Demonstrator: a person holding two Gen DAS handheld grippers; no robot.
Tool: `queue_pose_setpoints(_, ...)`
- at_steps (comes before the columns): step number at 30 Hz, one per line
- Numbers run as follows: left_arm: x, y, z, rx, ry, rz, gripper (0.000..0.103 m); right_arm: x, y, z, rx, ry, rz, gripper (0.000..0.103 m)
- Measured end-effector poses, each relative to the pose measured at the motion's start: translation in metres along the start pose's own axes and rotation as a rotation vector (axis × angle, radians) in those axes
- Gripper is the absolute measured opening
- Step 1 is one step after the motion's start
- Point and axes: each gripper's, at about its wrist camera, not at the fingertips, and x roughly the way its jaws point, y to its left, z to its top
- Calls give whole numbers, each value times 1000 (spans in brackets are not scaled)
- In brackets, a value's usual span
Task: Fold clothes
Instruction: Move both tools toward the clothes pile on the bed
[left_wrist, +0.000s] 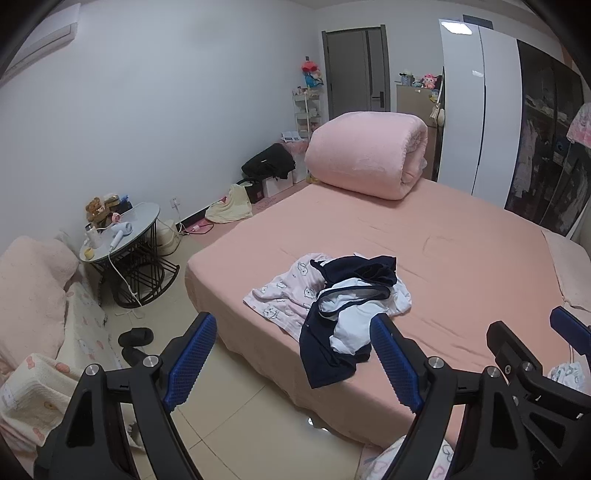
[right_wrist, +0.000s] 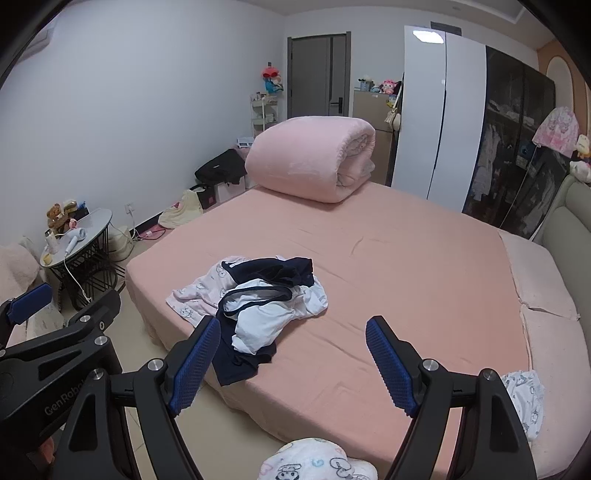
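Nothing is getting folded yet; clothes pile (left_wrist: 332, 299) is lying crumpled on bed (left_wrist: 443, 251); left gripper (left_wrist: 295, 354) and right gripper (right_wrist: 291, 354) are hovering spread, empty.

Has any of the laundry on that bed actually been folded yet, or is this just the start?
Just the start, it seems. Nothing looks folded: the clothes pile lies crumpled near the bed edge, a navy garment tangled over white and printed ones. Nothing is in hand; the left hand-held gripper and right hand-held gripper are open and empty, short of the pile. All the sorting and folding remains.
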Motion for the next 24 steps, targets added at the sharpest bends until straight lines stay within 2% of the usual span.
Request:
queue_pose_setpoints(15,1,2,1,3,9,-1,85,0,0,-2,-16,-5,-15,81)
queue_pose_setpoints(24,26,6,0,-35,41,-50,85,16,0,2,-20,7,-4,81)
